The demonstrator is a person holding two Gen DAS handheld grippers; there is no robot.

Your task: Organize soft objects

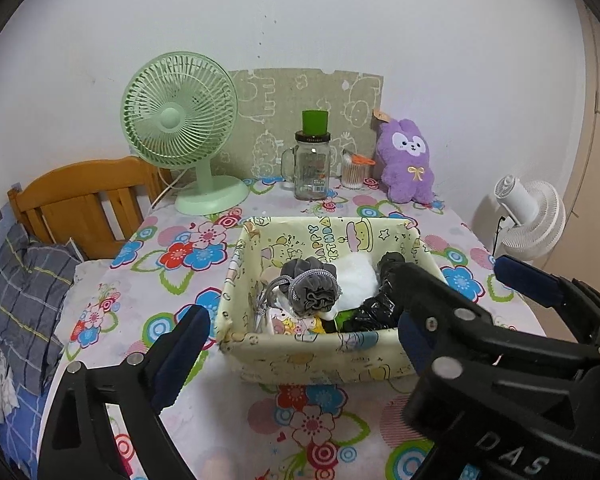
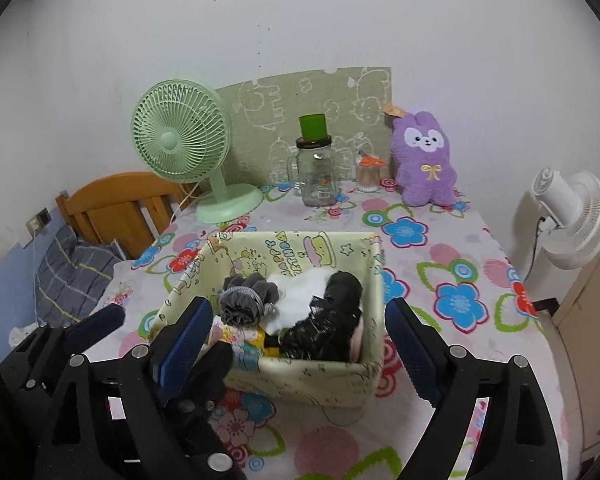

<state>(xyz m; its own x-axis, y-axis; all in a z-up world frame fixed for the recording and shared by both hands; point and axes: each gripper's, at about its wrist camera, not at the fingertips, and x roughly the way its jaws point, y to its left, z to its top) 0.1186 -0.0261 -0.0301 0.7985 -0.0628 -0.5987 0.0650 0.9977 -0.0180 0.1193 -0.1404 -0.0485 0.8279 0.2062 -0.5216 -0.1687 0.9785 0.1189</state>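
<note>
While both jaws gape, the box (image 2: 300,376) sits between them.

both wrist views look down (steeply, it seems) at the shared fabric box (image 1: 300,356) (image 2: 300,380) nearby.

Open flowered bench (image 2: 440,320) right of the box (image 2: 300,380), and a bare strip left of it (image 1: 140,280). Box top unobstructed from above, though filled by a grey pouch (image 1: 312,286), white cloth (image 1: 358,276) and black bag (image 1: 376,308). Back edge blocked by a green fan (image 1: 180,120), jar (image 1: 311,164), swab pot (image 1: 354,174) and purple plush (image 1: 408,160). Clear band of bench between that row and the box. Beyond the right edge, a white fan (image 2: 572,220).
</note>
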